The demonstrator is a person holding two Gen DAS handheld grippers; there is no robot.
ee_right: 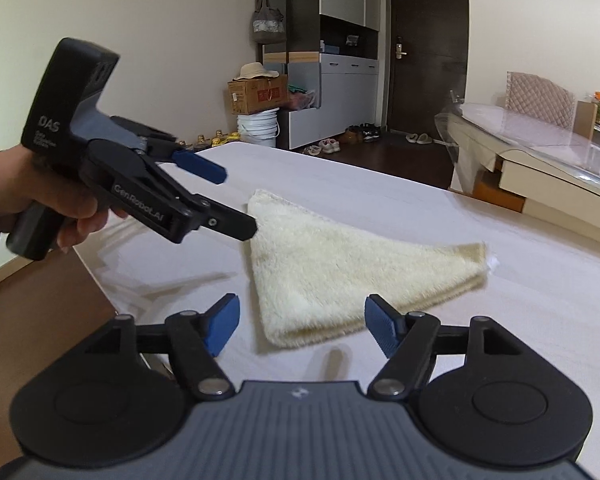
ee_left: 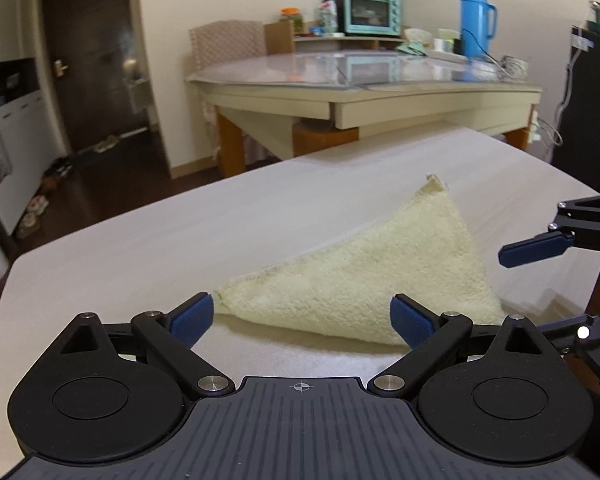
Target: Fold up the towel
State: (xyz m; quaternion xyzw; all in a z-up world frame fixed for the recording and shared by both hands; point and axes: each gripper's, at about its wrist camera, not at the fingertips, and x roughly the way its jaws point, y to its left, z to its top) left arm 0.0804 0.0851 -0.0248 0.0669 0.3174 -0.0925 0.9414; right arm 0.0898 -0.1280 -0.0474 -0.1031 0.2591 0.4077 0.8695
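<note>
A cream terry towel [ee_left: 352, 276] lies folded into a triangle on the pale wooden table [ee_left: 160, 240]. My left gripper [ee_left: 300, 318] is open and empty, just above the towel's near folded edge, one corner by its left fingertip. It also shows in the right wrist view [ee_right: 236, 204], open, over the towel's left corner. My right gripper [ee_right: 302, 326] is open and empty, its fingers either side of the towel's [ee_right: 332, 280] near corner. In the left wrist view only the right gripper's upper blue fingertip [ee_left: 532, 249] is plainly seen, beside the towel's right edge.
A glass-topped dining table [ee_left: 364, 76] with a blue thermos [ee_left: 476, 20] and a teal toaster oven [ee_left: 372, 14] stands beyond the work table. A dark door [ee_right: 426, 44], cabinets and shoes on the floor are farther back. The table's left edge [ee_right: 96, 276] is close.
</note>
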